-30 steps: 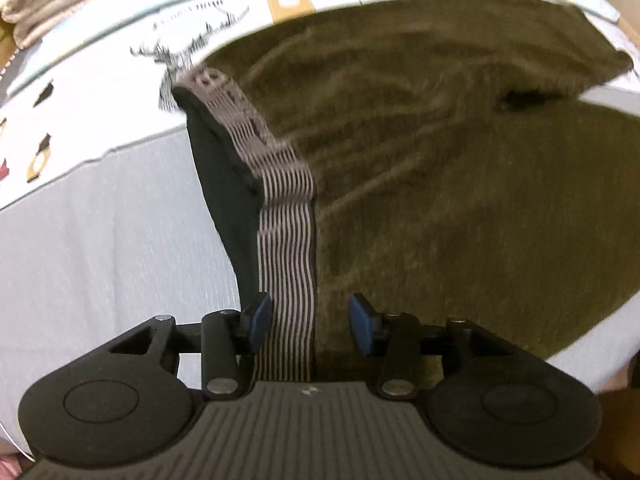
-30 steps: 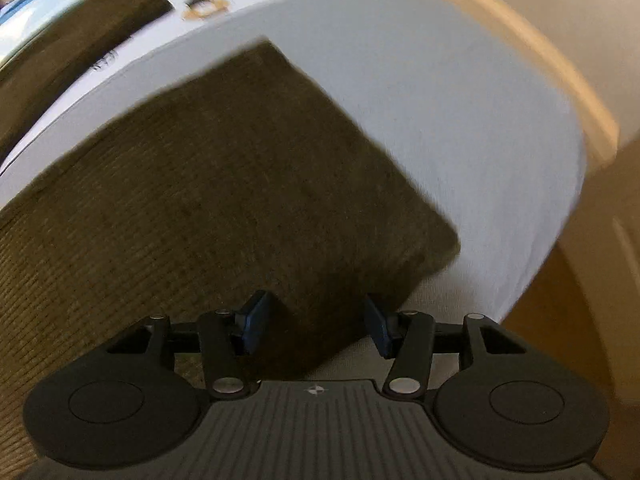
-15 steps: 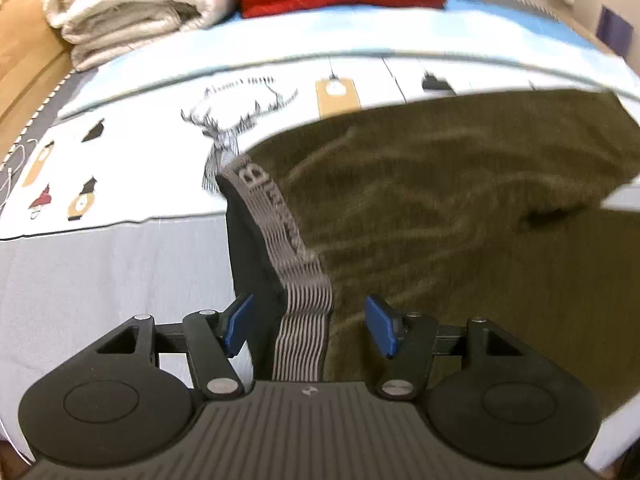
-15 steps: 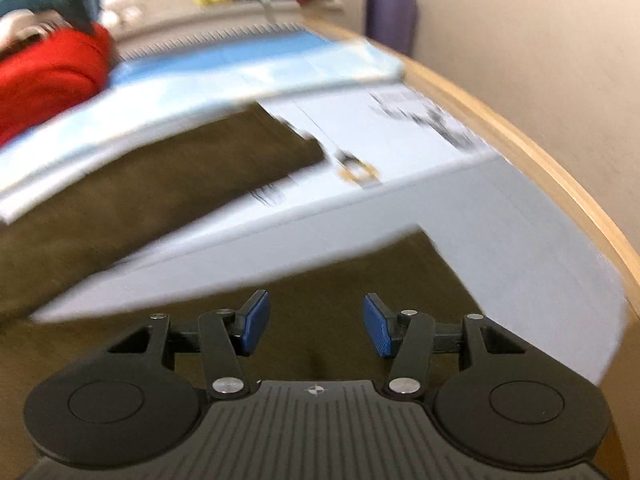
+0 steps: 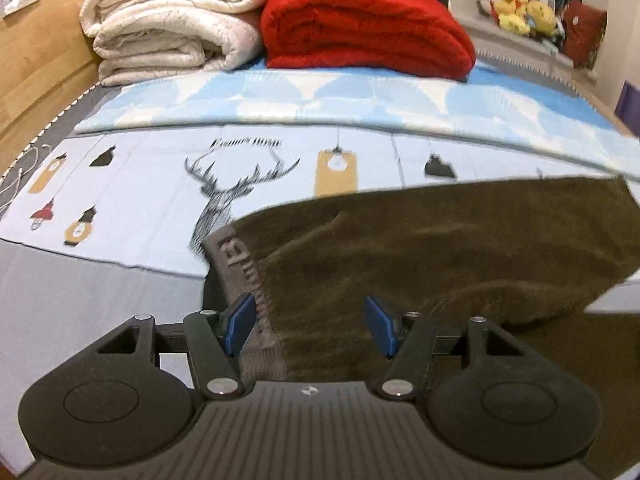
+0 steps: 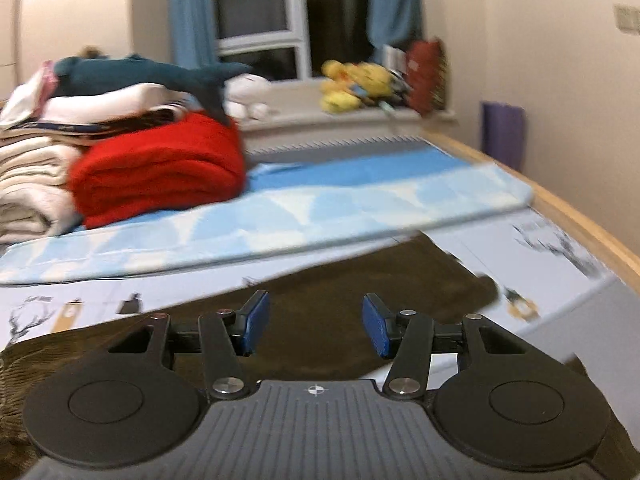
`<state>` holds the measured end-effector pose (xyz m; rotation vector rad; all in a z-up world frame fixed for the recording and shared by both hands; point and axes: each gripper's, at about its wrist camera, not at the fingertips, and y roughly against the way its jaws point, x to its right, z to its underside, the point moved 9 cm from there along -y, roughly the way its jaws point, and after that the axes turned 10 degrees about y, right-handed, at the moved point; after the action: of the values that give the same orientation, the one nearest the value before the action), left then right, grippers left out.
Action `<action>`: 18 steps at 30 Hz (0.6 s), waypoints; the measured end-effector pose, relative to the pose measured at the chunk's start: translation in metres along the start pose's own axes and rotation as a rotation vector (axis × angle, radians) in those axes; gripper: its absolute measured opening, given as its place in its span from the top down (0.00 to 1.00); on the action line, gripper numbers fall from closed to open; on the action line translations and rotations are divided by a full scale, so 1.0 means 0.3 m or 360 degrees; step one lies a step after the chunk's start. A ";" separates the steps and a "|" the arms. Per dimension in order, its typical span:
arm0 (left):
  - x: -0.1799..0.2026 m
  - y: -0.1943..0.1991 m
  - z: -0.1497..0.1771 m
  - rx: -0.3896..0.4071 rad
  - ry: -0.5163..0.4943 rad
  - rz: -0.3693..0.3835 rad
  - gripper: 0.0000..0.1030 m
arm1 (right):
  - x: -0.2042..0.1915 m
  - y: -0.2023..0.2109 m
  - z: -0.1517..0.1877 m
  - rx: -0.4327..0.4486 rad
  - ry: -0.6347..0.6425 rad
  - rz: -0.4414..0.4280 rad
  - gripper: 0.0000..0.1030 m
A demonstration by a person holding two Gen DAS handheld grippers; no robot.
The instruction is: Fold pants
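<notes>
Olive-brown corduroy covers most of the near bed (image 5: 120, 312): your pants (image 5: 460, 256) lie spread flat on the pale printed sheet, just in front of the blue-and-white patterned blanket (image 5: 360, 100) that runs across the bed. Take the pants as your landmark. Beyond them, past that blanket, a folded red blanket (image 5: 360, 24) sits beside a stack of cream quilts (image 5: 172, 28), and in the right view a dark teal plush shark (image 6: 152, 72) lies on top of that stack. Further back still, yellow plush toys (image 6: 356, 80) crowd the window ledge between blue curtains (image 6: 188, 12). Off the left corner of the pants, a deer drawing (image 5: 236, 188) is printed on the sheet, with an orange tag print (image 5: 336, 172) just beside it.

The grey striped waistband (image 5: 244, 276) marks the pants' left edge and runs down under your left gripper (image 5: 308, 324). Its blue fingers (image 5: 240, 324) have just been opening and now stand apart, with the waistband edge between them but the pads not pressing on it. Your right gripper (image 6: 316, 324) hovers over the far leg end of the pants, fingers (image 6: 376, 324) parted and empty, holding nothing.
</notes>
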<state>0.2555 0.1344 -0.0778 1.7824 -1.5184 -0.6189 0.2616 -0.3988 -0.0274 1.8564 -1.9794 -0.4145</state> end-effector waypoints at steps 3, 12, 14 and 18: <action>0.026 -0.029 -0.038 0.0022 0.0051 0.0000 0.36 | -0.074 -0.015 -0.033 0.0051 0.0040 -0.0045 0.52; 0.135 -0.236 -0.164 0.0141 0.0031 0.0012 0.33 | -0.241 -0.027 -0.072 0.0020 0.0057 -0.0176 0.53; 0.151 -0.304 -0.179 0.0157 -0.0005 0.0020 0.32 | -0.273 -0.033 -0.073 0.0004 0.0101 -0.0208 0.52; 0.162 -0.421 -0.214 0.0212 -0.0092 -0.0024 0.21 | -0.318 -0.047 -0.067 -0.0034 0.0165 -0.0240 0.49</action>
<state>0.3936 0.1079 -0.1295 1.8919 -1.6197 -0.5933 0.2876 -0.3038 -0.0242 1.9799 -1.7680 -0.3725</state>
